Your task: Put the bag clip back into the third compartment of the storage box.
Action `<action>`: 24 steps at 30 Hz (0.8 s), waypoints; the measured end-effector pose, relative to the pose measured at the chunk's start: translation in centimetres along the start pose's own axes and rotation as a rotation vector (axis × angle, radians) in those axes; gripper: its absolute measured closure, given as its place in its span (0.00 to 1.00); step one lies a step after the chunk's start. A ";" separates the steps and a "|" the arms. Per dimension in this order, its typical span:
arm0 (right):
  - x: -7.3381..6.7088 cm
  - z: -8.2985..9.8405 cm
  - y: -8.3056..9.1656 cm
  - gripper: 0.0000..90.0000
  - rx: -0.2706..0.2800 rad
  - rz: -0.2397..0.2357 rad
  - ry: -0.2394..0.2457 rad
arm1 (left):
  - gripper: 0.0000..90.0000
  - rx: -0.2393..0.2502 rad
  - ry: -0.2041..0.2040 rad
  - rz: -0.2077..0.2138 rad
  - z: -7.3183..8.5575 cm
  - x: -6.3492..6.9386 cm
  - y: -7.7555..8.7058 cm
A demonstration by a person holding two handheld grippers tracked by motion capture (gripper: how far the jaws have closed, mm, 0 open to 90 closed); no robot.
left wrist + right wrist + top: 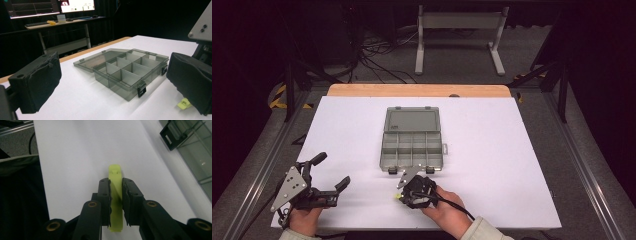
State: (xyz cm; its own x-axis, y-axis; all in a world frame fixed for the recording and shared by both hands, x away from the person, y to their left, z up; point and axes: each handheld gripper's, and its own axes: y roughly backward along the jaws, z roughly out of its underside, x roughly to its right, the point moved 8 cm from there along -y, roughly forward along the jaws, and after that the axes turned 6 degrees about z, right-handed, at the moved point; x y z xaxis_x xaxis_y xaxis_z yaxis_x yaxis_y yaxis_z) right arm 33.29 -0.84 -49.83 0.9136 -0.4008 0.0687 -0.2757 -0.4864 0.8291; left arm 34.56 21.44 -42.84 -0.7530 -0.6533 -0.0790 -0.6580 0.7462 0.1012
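Observation:
A small yellow-green plastic clip (115,173) lies on the white table near its front edge. My right gripper (115,182) is shut on it, a pad pressing each side, and the clip's tip pokes out past the jaws. From above, the right gripper (399,196) points left, just in front of a grey see-through compartment box (413,150). The box stands open with its lid (412,120) laid flat behind it. At the front left, my left gripper (332,171) is open and holds nothing. In the left gripper view the box (130,72) lies ahead and the clip (184,103) peeks out low on the right.
The white table top (492,150) has a wooden strip (417,90) along its far edge. Metal rails (582,165) run down both sides. Cables and a grey stand (459,30) are on the dark floor beyond. Two black latches (392,170) hang on the box's front wall.

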 end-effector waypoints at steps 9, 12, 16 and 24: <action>0.0 -1.0 2.0 0.87 0.059 -0.006 0.001 | 0.00 0.000 -0.003 0.000 0.0 0.0 0.0; 0.2 -1.3 2.7 0.87 0.078 -0.007 -0.006 | 0.00 0.000 -0.003 0.000 0.0 0.0 0.0; 0.5 -1.8 3.5 0.87 0.102 -0.010 -0.010 | 0.00 0.000 -0.002 -0.001 0.0 0.0 0.0; 1.1 -2.4 4.6 0.87 0.136 -0.014 -0.019 | 0.00 -0.003 -0.002 -0.001 0.0 0.0 0.0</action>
State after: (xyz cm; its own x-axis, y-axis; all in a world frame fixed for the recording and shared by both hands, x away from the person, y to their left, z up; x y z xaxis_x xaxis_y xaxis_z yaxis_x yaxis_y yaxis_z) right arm 33.72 -1.63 -44.59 0.9122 -0.4072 0.0466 -0.3025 -0.5921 0.7469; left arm 34.59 21.46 -42.87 -0.7521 -0.6541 -0.0810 -0.6590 0.7450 0.1036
